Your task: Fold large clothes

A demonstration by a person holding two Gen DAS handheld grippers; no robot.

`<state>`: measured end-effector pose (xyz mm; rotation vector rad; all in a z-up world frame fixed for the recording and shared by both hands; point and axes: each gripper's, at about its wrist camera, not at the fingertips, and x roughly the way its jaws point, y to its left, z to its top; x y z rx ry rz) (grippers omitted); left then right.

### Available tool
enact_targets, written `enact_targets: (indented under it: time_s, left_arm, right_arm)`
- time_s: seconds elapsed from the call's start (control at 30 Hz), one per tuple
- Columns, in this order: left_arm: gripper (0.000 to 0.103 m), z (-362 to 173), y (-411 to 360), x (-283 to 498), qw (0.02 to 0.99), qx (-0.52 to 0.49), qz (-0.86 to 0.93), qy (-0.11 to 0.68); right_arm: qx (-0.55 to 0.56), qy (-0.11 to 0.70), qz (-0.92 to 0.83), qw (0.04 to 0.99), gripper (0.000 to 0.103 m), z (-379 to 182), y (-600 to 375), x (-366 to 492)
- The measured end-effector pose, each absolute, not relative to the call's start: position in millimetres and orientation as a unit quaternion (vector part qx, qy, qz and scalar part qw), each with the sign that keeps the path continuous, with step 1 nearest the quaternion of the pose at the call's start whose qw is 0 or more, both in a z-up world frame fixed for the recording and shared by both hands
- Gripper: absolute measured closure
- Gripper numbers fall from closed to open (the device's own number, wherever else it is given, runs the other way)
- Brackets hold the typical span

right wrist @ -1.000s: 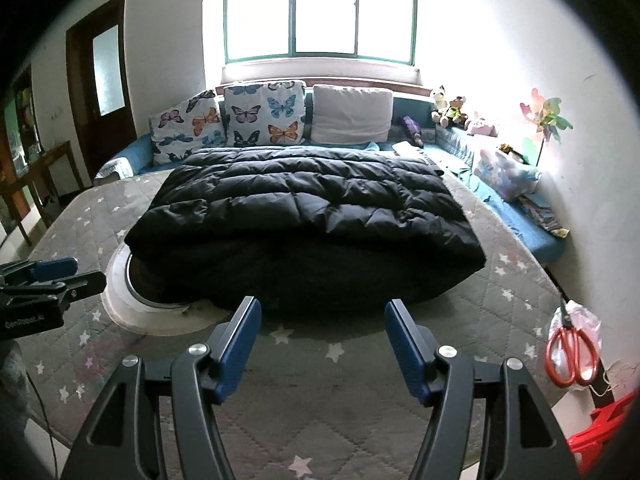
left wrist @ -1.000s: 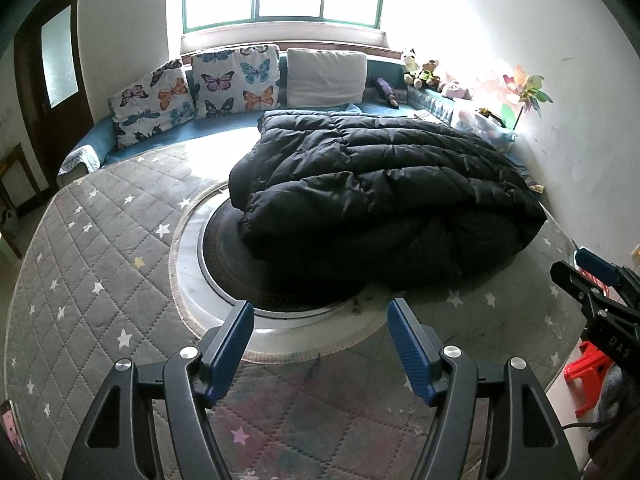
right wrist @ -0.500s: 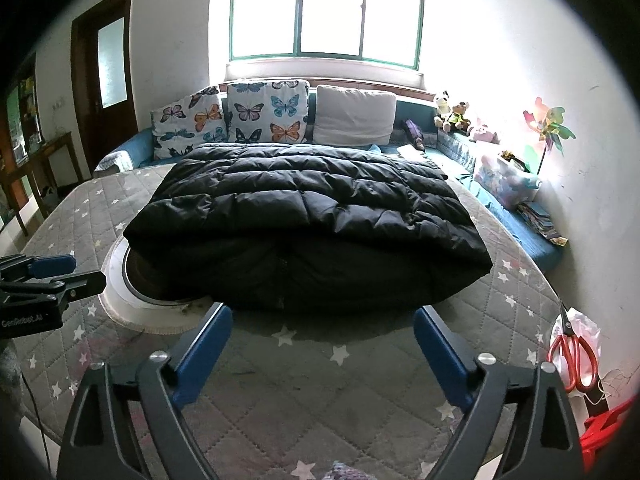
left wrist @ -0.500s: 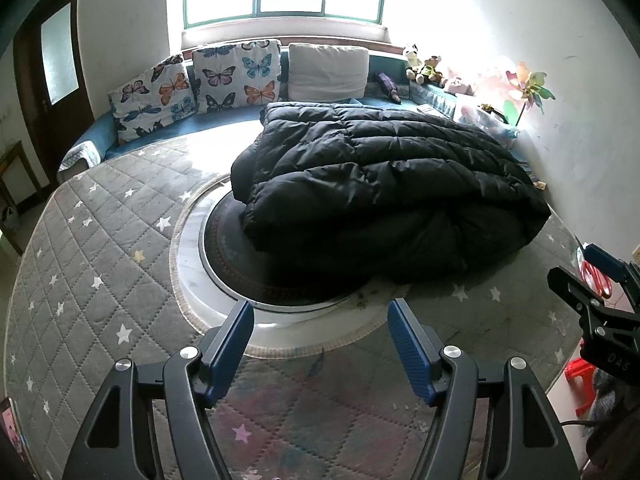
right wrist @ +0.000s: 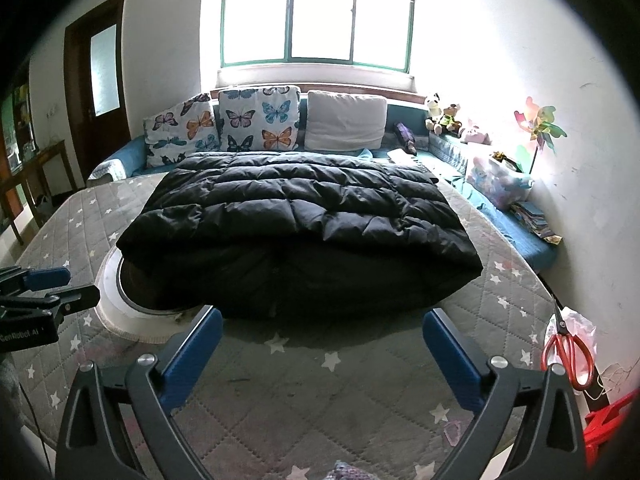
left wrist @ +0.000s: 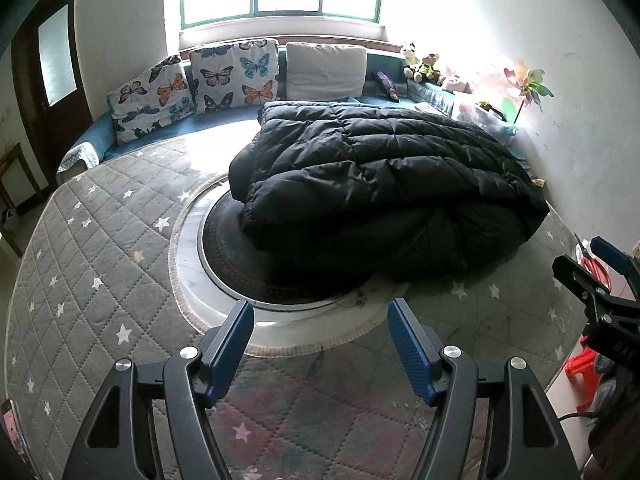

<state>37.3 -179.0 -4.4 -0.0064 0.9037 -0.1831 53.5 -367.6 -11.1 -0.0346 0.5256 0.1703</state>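
Black down coat [right wrist: 296, 220] hides its sleeves; left gripper [left wrist: 320, 332] and right gripper [right wrist: 320, 340] gape empty.

You're in a home living room: butterfly cushions [right wrist: 240, 124] on a blue sofa [right wrist: 120, 158] under the window [right wrist: 316, 16], soft toys [right wrist: 442, 118] upper right, a wooden door [right wrist: 98, 80] left.

glossy quilted black jacket [right wrist: 304, 216] on matt stitched grey cloth mat [right wrist: 360, 384].
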Motion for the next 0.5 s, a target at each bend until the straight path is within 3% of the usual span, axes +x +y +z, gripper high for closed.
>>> enact_targets:
  time_s: [0.5]
  left_arm:
    - [0.03,-5.1,-177.9,36.7,0.896,-0.001,-0.09,0.436]
  right_arm:
    - [-0.017,0.259,0.085,0.962,0.0,-9.7,-366.4,53.1]
